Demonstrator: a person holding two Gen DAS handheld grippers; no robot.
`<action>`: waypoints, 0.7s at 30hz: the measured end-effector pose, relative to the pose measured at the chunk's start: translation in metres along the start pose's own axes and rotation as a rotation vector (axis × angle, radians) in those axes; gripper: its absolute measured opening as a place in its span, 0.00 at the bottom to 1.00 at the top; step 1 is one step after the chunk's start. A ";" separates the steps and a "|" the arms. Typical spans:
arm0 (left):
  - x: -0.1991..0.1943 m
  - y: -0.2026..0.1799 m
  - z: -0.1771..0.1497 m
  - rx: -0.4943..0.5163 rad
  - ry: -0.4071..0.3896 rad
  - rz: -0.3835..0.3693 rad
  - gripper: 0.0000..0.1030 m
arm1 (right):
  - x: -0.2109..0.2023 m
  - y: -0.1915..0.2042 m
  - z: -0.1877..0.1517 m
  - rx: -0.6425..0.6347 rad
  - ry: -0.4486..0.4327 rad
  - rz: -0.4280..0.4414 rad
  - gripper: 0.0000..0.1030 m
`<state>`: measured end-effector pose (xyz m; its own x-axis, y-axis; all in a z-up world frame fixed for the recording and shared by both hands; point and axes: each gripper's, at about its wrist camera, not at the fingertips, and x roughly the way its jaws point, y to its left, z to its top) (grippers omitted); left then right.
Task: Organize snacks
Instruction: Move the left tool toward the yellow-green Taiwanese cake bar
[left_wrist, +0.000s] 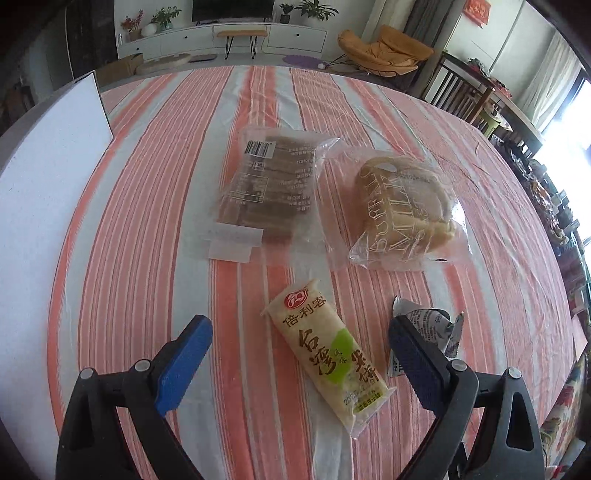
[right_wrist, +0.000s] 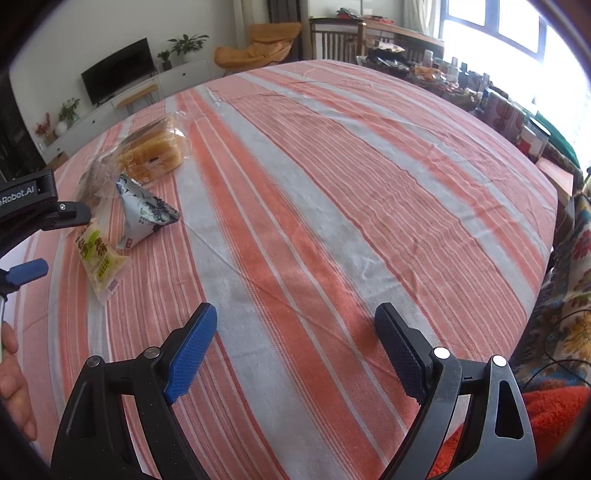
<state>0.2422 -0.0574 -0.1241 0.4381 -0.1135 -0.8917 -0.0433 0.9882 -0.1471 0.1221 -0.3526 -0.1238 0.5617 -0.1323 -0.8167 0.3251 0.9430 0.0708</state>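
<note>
- Snacks: rice-cake pack lies on the striped worktop between our left tool's fingers; dark loaf and milk bread sit side by side beyond it; small silver pouch just beside the right-hand finger, partly hidden.
- Left tool: jaws wide, nothing held, straddling the rice-cake pack from above, pads not on it.
- Right tool: jaws wide, empty, over bare cloth, well apart from the snacks.
- Step, we judge: lining up to grab the rice-cake pack. Next move calls for lowering and closing across its narrow width; it lies diagonal, so a slight wrist turn may help.
- Risk: the pouch could get clipped by the right-hand finger.
- Room: white board at the left edge; plenty of clear cloth to the right for laying things out; worktop edge far.
</note>
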 end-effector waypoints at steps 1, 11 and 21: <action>0.009 -0.003 0.001 0.014 0.014 0.037 0.93 | 0.000 -0.001 0.000 0.005 0.000 0.009 0.87; 0.002 0.043 -0.025 0.197 -0.093 0.056 1.00 | -0.002 -0.007 0.002 0.048 -0.015 0.043 0.88; 0.001 0.051 -0.023 0.159 -0.164 0.071 1.00 | 0.011 -0.011 0.014 0.086 -0.030 -0.136 0.88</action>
<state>0.2203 -0.0095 -0.1425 0.5794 -0.0375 -0.8142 0.0570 0.9984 -0.0054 0.1360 -0.3684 -0.1256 0.5300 -0.2671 -0.8048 0.4625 0.8866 0.0104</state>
